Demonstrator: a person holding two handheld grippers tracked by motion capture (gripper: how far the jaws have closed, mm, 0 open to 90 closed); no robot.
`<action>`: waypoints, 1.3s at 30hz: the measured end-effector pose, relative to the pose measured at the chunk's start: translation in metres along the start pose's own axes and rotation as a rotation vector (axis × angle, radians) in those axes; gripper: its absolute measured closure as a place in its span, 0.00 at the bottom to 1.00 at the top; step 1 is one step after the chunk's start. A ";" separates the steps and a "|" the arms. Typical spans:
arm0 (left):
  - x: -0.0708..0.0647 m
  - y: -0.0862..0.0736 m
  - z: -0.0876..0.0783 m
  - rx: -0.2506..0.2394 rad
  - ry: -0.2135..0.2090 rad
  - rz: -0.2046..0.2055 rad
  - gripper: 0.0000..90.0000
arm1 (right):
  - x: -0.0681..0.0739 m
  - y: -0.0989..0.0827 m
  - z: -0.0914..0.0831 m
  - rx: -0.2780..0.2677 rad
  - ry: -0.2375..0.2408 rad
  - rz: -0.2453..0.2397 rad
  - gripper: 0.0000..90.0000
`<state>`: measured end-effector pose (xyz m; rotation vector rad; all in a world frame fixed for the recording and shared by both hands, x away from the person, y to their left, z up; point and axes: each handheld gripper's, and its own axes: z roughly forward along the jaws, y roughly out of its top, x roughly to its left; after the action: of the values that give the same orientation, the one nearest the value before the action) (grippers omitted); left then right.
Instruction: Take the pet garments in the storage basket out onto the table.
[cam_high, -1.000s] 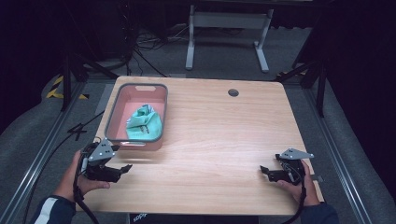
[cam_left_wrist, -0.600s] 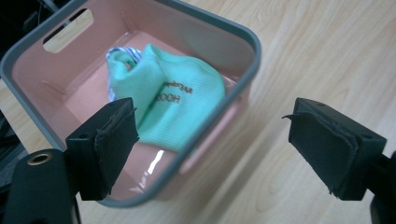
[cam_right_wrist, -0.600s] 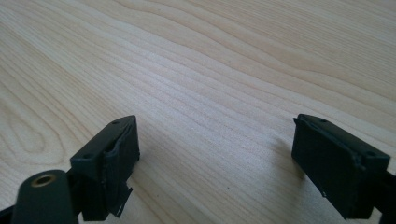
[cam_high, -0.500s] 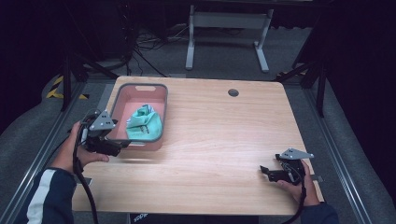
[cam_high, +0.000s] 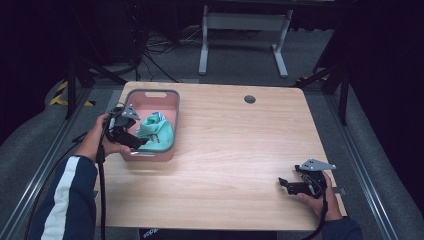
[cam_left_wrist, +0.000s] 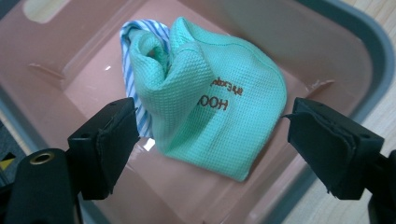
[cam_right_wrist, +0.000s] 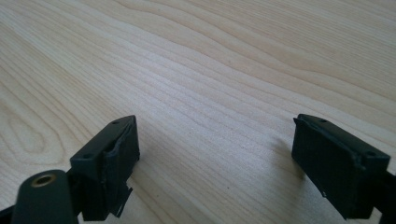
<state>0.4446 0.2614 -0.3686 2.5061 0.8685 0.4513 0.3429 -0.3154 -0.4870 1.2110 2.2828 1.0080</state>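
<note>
While the right gripper (cam_high: 292, 184) rests low over bare wood at the near right of the light wooden tabletop (cam_high: 240, 150), its jaws spread with nothing between them, the left gripper (cam_high: 134, 141) is poised over the pink plastic bin with a grey rim (cam_high: 150, 155) at the far left. Its jaws stand wide apart, one on each side of the crumpled mint-green waffle-weave cloth (cam_left_wrist: 210, 112) lying on the bin's floor, not yet touching it. A blue-and-white striped cloth (cam_left_wrist: 133, 60) peeks out from behind and under the green one. The step in hand appears to be the reach for the green cloth. Next, the left gripper likely needs to descend a little and close on a raised fold, taking care not to catch the striped cloth or the bin wall.
</note>
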 end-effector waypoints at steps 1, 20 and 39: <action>0.001 0.003 0.003 0.017 0.002 0.007 0.19 | 0.000 0.000 0.000 0.000 0.000 0.000 0.17; 0.015 0.030 0.073 0.319 -0.046 0.051 0.20 | 0.000 0.000 0.000 0.000 0.000 0.000 0.17; 0.016 0.037 0.096 0.465 -0.111 0.075 0.58 | 0.000 0.000 0.000 0.000 0.000 0.000 0.17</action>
<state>0.5172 0.2169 -0.4286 2.9594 0.9223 0.1387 0.3428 -0.3153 -0.4870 1.2105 2.2825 1.0077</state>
